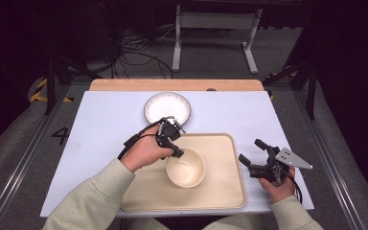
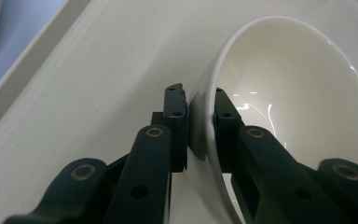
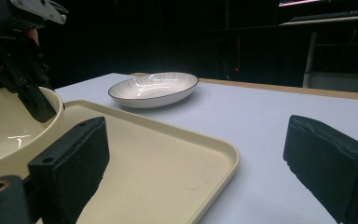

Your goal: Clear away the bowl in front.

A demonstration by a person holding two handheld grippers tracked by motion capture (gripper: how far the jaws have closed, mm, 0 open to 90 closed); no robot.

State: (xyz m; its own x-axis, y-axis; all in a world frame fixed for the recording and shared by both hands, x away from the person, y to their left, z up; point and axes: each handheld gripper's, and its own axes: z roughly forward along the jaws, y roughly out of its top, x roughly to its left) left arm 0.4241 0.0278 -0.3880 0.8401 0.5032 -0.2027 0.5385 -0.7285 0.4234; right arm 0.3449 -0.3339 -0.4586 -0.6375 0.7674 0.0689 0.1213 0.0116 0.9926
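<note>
A cream bowl (image 1: 186, 167) stands in the cream tray (image 1: 220, 191) near its middle. My left gripper (image 1: 177, 152) is shut on the bowl's near-left rim; in the left gripper view one jaw lies against the outer wall and the other inside the bowl (image 2: 298, 93), meeting at the left gripper (image 2: 200, 107). My right gripper (image 1: 250, 150) hovers open just off the tray's right edge, nothing between its pads (image 3: 79, 158). The right gripper view shows the bowl (image 3: 4, 126) with the left gripper (image 3: 32, 100) on it, at the far left.
A white plate with a dark rim (image 1: 167, 107) lies on the pale blue tabletop (image 1: 100, 124) just behind the tray, also seen as the plate (image 3: 154, 88) beyond the tray (image 3: 168, 158). A wooden strip (image 1: 172, 85) borders the table's far edge.
</note>
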